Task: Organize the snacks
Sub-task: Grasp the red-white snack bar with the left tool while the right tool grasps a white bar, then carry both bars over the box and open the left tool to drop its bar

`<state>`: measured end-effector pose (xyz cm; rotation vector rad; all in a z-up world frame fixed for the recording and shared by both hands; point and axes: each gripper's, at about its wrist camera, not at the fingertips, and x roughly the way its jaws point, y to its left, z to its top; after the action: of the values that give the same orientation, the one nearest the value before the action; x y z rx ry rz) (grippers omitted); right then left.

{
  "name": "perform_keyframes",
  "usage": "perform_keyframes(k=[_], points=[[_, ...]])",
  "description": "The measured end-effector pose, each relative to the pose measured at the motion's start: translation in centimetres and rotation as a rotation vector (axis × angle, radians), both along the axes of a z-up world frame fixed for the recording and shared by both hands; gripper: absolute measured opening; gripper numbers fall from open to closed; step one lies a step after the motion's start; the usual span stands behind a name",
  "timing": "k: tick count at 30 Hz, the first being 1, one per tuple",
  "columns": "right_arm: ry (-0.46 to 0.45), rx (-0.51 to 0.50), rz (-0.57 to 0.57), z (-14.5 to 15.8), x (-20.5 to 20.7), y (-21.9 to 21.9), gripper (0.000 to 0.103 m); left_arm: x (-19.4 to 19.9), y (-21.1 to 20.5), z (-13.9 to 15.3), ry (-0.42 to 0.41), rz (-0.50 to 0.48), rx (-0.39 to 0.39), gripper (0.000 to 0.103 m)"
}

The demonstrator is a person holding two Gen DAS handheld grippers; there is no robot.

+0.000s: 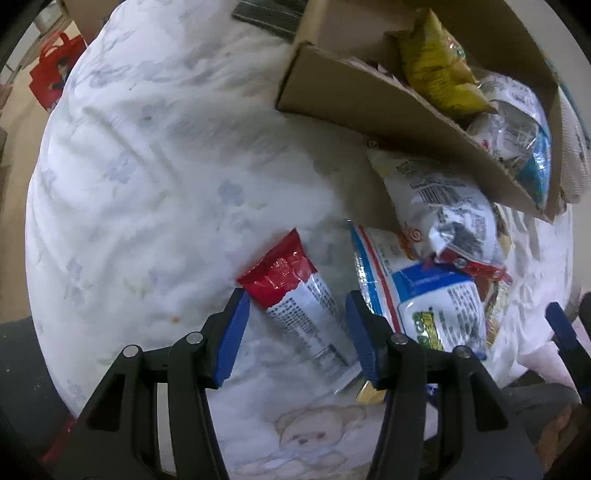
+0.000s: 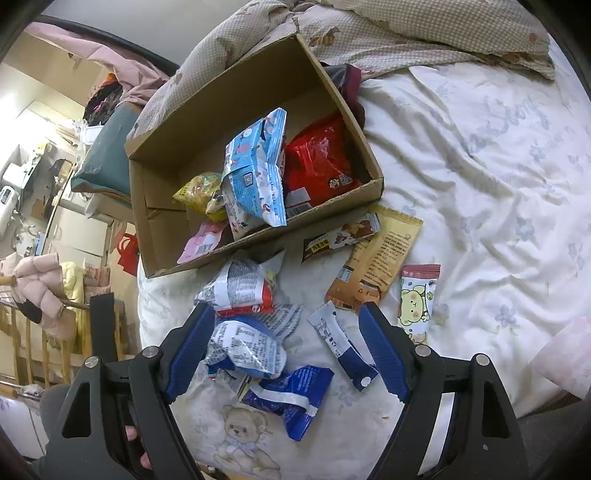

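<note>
A red-and-white snack packet [image 1: 291, 295] lies on the white flowered bedsheet [image 1: 155, 177] between the blue pads of my left gripper [image 1: 295, 295]. The jaws stand open, with a thin gap on each side of the packet. Beside it lie a blue-and-white packet [image 1: 424, 295] and a crumpled white packet [image 1: 436, 210]. The cardboard box [image 2: 240, 110] holds a light blue packet [image 2: 255, 173], a red packet [image 2: 317, 155] and a yellow one [image 2: 199, 188]. My right gripper [image 2: 287, 310] hangs open above a heap of white packets [image 2: 240, 343] and a white-and-blue bar [image 2: 343, 347].
More snacks lie on the sheet in front of the box: a brown bar [image 2: 340, 236], a tan packet [image 2: 380, 258], a bear-print packet [image 2: 417, 299] and a dark blue packet [image 2: 291, 395]. A checked quilt [image 2: 406, 33] lies behind the box. The bed's edge and a clothes rack [image 2: 37, 288] are at the left.
</note>
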<state>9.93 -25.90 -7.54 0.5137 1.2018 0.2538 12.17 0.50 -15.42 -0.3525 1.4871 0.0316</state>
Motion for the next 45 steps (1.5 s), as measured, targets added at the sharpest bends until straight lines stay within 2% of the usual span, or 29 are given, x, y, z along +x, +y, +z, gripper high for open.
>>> perform_keyframes(k=[2, 6, 10, 14, 17, 18, 19, 20, 22, 26, 27, 29, 31, 33, 34, 41, 43, 45], points=[[0.003, 0.000, -0.002, 0.0, 0.0, 0.0, 0.083, -0.1, -0.6, -1.2, 0.034, -0.001, 0.007, 0.053], [0.013, -0.009, 0.008, -0.4, 0.2, 0.3, 0.083, -0.3, -2.5, -1.1, 0.001, -0.084, 0.101, 0.052], [0.018, -0.034, 0.024, -0.7, 0.4, 0.9, 0.083, -0.7, -3.4, -0.9, -0.040, -0.117, 0.153, 0.038], [0.040, -0.056, 0.030, -1.1, 0.4, 0.9, 0.083, -1.6, -3.4, -0.1, -0.034, -0.112, 0.131, 0.024], [0.088, -0.141, 0.026, -2.1, 0.5, 0.7, 0.082, -2.6, -1.7, 1.1, -0.029, -0.072, 0.111, 0.022], [0.110, -0.170, 0.026, -2.6, 0.6, 0.7, 0.072, -2.8, -1.2, 1.5, -0.036, -0.065, 0.105, 0.022], [0.139, -0.181, 0.034, -3.2, 0.7, 0.7, 0.055, -2.8, -0.9, 1.9, -0.044, -0.062, 0.105, 0.022], [0.175, -0.181, 0.047, -4.0, 0.9, 0.7, 0.051, -2.9, -0.6, 2.5, -0.057, -0.060, 0.109, 0.022], [0.221, -0.182, 0.080, -5.1, 1.1, 1.3, 0.047, -3.1, -0.5, 3.3, -0.079, -0.053, 0.113, 0.022], [0.263, -0.288, 0.192, -6.9, 1.1, 3.7, 0.047, -3.1, -0.1, 4.6, -0.103, -0.049, 0.108, 0.022], [0.273, -0.323, 0.220, -7.4, 1.1, 4.3, 0.046, -4.2, 0.6, 4.8, -0.105, -0.051, 0.107, 0.022], [0.278, -0.390, 0.272, -8.1, 1.0, 5.4, 0.041, -3.9, 0.6, 5.2, -0.107, -0.055, 0.110, 0.022], [0.282, -0.442, 0.331, -8.9, 0.8, 6.4, 0.032, -3.7, 0.7, 5.1, -0.109, -0.060, 0.111, 0.022], [0.273, -0.465, 0.342, -9.0, 0.6, 6.7, 0.022, -3.8, 0.4, 5.1, -0.113, -0.065, 0.113, 0.022], [0.267, -0.463, 0.339, -8.9, 0.6, 6.6, 0.018, -3.6, -0.2, 5.1, -0.116, -0.066, 0.114, 0.022], [0.180, -0.362, 0.268, -5.8, -0.1, 5.0, 0.017, -3.3, -0.2, 5.7, -0.158, -0.055, 0.118, 0.022], [0.132, -0.298, 0.234, -4.3, -0.5, 3.8, 0.017, -3.4, 0.2, 6.5, -0.182, -0.045, 0.108, 0.022], [0.029, -0.229, 0.211, -1.5, -0.8, 2.9, 0.017, -2.8, 1.2, 7.7, -0.208, -0.024, 0.049, 0.022]])
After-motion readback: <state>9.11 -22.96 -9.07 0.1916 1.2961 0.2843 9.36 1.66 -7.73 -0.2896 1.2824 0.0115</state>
